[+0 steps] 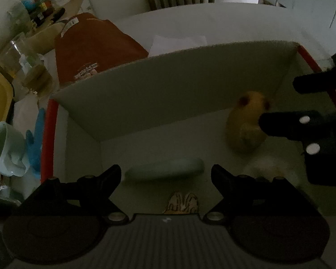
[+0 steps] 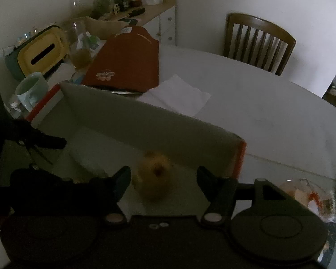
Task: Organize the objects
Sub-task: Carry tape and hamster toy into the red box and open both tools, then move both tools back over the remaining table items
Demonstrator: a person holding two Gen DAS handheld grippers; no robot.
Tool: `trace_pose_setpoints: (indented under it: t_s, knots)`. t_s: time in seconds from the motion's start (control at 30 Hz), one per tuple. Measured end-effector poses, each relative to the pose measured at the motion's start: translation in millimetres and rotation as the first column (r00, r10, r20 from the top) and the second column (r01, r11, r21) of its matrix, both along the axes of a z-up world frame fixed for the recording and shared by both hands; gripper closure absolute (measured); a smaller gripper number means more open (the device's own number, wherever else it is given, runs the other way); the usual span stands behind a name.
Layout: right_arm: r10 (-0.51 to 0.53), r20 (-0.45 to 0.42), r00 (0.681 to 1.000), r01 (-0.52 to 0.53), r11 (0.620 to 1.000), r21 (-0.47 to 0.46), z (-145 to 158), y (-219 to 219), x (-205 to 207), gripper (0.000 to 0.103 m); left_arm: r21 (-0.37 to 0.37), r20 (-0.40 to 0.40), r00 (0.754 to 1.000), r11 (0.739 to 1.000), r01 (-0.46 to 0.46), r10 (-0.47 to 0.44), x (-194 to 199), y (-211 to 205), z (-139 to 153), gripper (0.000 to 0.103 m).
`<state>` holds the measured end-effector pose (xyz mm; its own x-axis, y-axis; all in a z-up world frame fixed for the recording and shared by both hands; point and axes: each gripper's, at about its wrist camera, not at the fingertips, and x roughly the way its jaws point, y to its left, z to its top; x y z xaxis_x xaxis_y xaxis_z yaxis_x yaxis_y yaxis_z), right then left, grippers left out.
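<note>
Both grippers hang inside a white box [image 1: 168, 89] with red edges. My left gripper [image 1: 165, 174] is open over a pale green oblong case [image 1: 165, 172] lying on the box floor between its fingers; a small patterned item [image 1: 183, 204] lies nearer the camera. A yellow plush toy [image 1: 246, 125] sits at the box's right side. In the right wrist view my right gripper [image 2: 163, 177] stands open with the yellow plush toy [image 2: 153, 179] between its fingers, not gripped. The right gripper's fingers [image 1: 280, 123] show at the right edge of the left wrist view.
The box [image 2: 145, 125] rests on a white table [image 2: 257, 112]. Behind it lie an orange-brown bag [image 2: 127, 60] and white paper [image 2: 179, 94]. A mint mug [image 2: 31, 89], yellow tissue holder [image 2: 42, 53], glass jars and a blue glove [image 1: 35, 143] crowd the left. A wooden chair [image 2: 257, 42] stands beyond.
</note>
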<state>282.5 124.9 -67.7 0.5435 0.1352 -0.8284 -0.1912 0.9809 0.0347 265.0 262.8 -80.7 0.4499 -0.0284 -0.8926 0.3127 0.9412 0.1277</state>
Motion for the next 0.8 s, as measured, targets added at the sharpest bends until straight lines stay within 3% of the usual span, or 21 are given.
trace_pose_setpoints:
  t_s: [0.23, 0.8]
  knots:
    - [-0.006, 0.014, 1.0, 0.005, 0.999, 0.033, 10.7, -9.7, -13.6, 0.032, -0.058, 0.04, 0.998, 0.997, -0.041, 0.043, -8.4, 5.0, 12.2, 0.015]
    - [0.05, 0.101, 0.994, -0.061, 0.993, 0.104, 56.5, -42.4, -75.4, 0.028, -0.199, 0.167, 0.983, 0.979, -0.047, 0.081, -65.4, -15.9, 71.0, 0.015]
